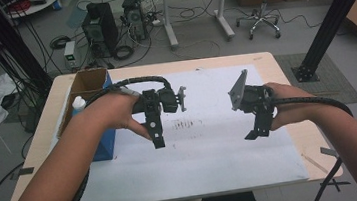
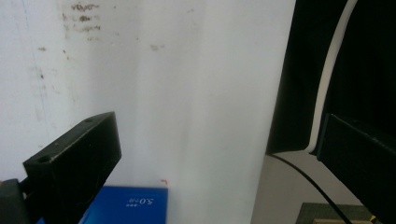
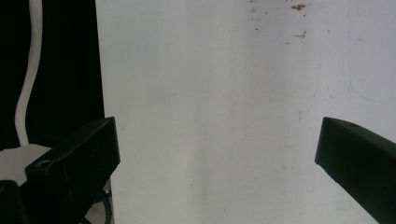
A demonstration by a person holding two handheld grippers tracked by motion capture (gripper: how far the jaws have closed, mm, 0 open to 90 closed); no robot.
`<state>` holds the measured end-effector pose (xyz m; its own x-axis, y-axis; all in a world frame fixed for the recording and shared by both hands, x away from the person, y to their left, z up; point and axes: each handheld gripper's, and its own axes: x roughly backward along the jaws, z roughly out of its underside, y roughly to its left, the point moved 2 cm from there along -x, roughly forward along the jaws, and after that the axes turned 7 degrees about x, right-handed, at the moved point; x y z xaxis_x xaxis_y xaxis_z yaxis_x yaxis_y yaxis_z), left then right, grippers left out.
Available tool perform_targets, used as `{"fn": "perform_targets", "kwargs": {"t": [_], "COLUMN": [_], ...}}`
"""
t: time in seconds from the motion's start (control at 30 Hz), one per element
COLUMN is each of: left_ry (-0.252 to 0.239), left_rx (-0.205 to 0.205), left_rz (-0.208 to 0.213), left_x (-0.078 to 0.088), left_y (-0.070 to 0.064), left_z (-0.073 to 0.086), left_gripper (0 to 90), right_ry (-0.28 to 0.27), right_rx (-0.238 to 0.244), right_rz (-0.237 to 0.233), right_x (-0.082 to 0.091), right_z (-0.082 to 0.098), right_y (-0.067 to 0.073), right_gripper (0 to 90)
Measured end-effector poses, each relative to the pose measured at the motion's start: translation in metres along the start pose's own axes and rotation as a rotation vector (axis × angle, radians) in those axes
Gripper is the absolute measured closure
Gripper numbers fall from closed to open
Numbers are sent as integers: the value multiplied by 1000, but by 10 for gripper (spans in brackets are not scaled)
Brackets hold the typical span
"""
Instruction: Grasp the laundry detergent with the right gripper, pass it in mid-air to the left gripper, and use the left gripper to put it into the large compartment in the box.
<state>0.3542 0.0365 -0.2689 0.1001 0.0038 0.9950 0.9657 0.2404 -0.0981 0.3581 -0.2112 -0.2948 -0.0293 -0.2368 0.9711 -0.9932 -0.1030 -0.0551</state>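
The left black two-jaw gripper (image 1: 157,142) is hovering released, jaws spread and empty, above the white paper sheet (image 1: 212,152). The right black gripper (image 1: 258,131) is hovering likewise released beside it. The blue cardboard box (image 1: 103,141) is sitting just left of the left gripper.

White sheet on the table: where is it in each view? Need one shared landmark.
High view: white sheet covers most of the tabletop, centre.
Left gripper view: fills the left and middle, dark edge at right.
Right gripper view: fills the middle and right, dark edge at left.
Landmark: dark smudges, likely the same marks.
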Motion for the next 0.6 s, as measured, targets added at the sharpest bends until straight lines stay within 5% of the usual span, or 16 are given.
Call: {"fn": "perform_targets", "kwargs": {"t": [0.6], "left_ry": [9], "left_rx": [-17], "left_rz": [5], "left_x": [-2], "left_y": [-3], "left_z": [0], "left_gripper": [1], "right_ry": [3], "right_rx": [4], "right_rz": [4], "right_x": [-2], "right_z": [-3], "right_y": [1], "right_gripper": [0]}}
